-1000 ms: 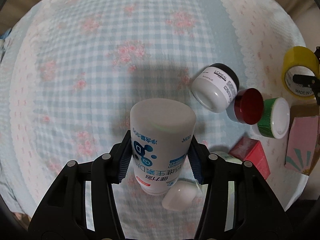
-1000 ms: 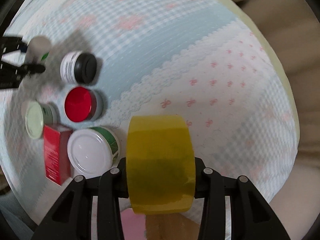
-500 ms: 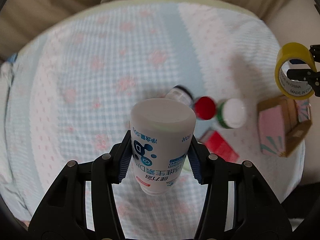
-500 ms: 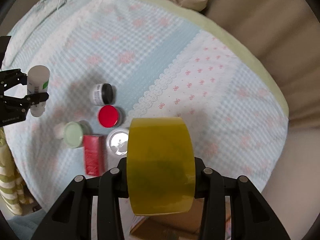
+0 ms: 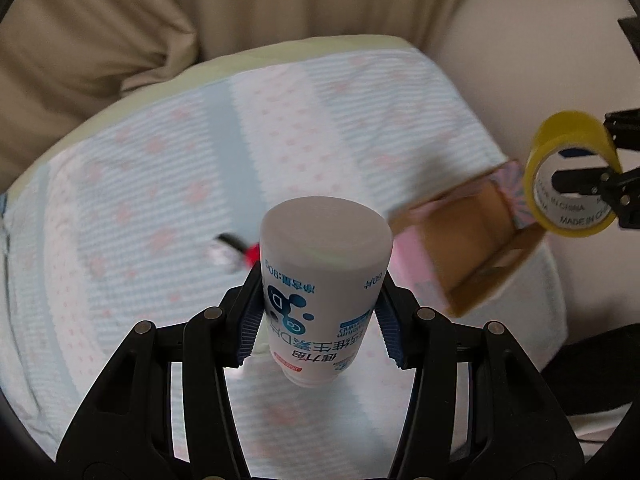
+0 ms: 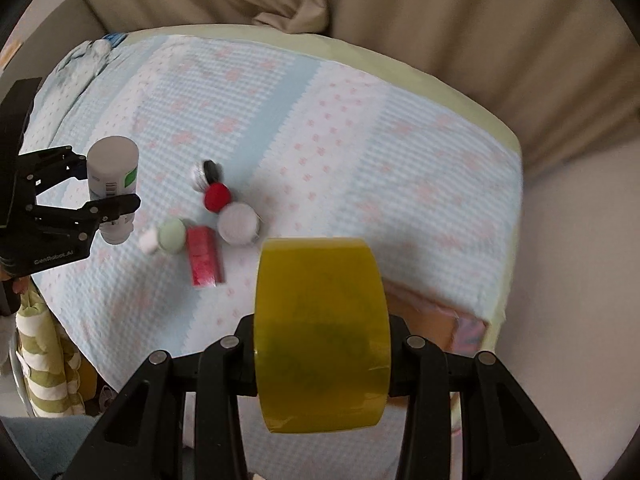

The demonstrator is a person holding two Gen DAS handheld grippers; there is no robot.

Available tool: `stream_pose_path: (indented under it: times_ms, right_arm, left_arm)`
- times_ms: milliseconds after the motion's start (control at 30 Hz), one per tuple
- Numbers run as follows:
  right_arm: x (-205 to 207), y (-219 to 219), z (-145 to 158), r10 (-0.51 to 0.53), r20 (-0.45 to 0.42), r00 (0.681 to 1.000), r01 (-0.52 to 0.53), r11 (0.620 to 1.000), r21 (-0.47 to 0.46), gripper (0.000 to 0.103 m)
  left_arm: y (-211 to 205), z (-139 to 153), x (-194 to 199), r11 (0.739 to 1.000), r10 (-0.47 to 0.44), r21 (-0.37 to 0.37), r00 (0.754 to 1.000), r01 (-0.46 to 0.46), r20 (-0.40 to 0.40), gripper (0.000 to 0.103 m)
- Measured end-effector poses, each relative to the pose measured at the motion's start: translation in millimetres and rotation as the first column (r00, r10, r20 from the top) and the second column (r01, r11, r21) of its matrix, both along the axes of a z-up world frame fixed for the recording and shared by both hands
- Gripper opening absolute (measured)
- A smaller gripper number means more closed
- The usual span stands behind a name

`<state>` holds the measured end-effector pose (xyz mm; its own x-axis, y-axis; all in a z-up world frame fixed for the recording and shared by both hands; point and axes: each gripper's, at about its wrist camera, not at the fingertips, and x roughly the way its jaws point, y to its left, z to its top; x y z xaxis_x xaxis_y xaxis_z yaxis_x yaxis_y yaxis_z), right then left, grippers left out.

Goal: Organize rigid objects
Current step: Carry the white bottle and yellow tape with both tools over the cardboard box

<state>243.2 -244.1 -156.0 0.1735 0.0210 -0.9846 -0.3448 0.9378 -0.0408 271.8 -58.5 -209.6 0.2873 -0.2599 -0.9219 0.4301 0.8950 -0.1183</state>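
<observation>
My left gripper (image 5: 320, 312) is shut on a white supplement bottle (image 5: 324, 264) with blue print, held upside down high over the bed; the right wrist view shows that gripper (image 6: 106, 186) with the bottle (image 6: 112, 176) at the left. My right gripper (image 6: 322, 364) is shut on a yellow roll of tape (image 6: 322, 336), which appears in the left wrist view as the tape (image 5: 572, 176) at the far right. An open cardboard box (image 5: 468, 236) with pink patterned sides lies at the bed's right edge, below the tape.
Left on the checked bedspread (image 6: 360, 140) are a black-lidded jar (image 6: 206, 174), a red-lidded jar (image 6: 218, 196), a white-lidded jar (image 6: 238, 224), a green-lidded jar (image 6: 172, 236), a red carton (image 6: 204, 256) and a small white cap (image 6: 148, 242). Beige curtains (image 6: 440, 20) hang behind the bed.
Both grippers have risen well above the bed with the bottle and tape still held, so the items below look smaller. The views now take in the curtains and the bed's far edge.
</observation>
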Motion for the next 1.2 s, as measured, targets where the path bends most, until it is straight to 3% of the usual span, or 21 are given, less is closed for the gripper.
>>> stream_pose_path:
  times_ms: [233,367,600,933,1200]
  right_arm:
    - [-26,-83,-9,-0.073,-0.023,0.997,0.073,0.997,-0.002,0.038]
    - [-31,-129,-27,-0.162,-0.066,0.985,0.164,0.986,0.035,0.038]
    - [-26,-187,-85,-0.273,-0.151,0.95,0.289,0.952,0.099,0.038]
    - [-17,-210,-165,-0.261,-0.182,0.948,0.285,0.951,0.121,0.038]
    - [-2,-217,-200,-0.254,-0.244,0.936,0.302,0.935,0.186,0.038]
  left_arm:
    - [-98,-2,-20,1.0,-0.017,-0.024,0.998,0.016,-0.052,0.047]
    - [-150,-18,-27,0.999,-0.016,-0.033,0.995,0.013,-0.095,0.047]
    - [-217,-70,-28,0.999,0.009,0.036,0.983,-0.002,-0.185,0.047]
    - [-252,-147,-12,0.989,0.054,0.148,0.957,-0.012,-0.285,0.047]
    - [-269,-176,-1,0.975,0.014,0.214,0.956,0.052,-0.292,0.047]
